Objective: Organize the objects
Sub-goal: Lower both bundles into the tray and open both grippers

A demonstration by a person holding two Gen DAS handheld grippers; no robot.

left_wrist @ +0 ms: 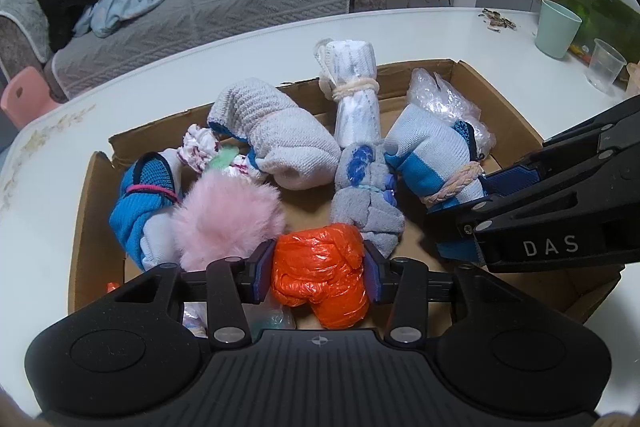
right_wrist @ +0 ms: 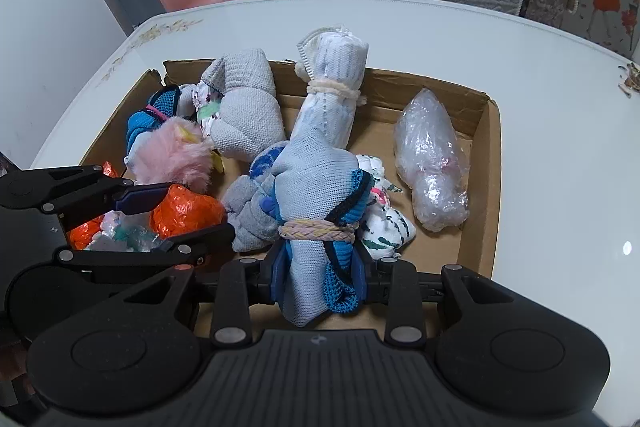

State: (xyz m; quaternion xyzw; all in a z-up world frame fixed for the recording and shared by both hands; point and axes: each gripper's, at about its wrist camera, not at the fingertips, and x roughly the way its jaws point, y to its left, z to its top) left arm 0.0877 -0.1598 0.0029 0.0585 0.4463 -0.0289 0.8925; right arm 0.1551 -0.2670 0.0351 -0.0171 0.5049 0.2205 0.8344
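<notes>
The left gripper [left_wrist: 318, 273] is clenching a crumpled orange plastic bag [left_wrist: 320, 279] at the 6 o'clock edge of the shallow brown cardboard box [left_wrist: 516, 111], just beside a fluffy pink pompom [left_wrist: 228, 219] at its 10 o'clock. The right gripper [right_wrist: 318, 273] is grasping a pale blue-and-white rolled sock bundle tied with a braided pastel band [right_wrist: 316, 187], also low over the box's near side. Further in, a grey rolled towel bundle [right_wrist: 244, 107] is lying at 11 o'clock, and a clear plastic wrapped bundle [right_wrist: 432, 163] is sitting at 2 o'clock. The box is resting on the white bench [right_wrist: 560, 115].
</notes>
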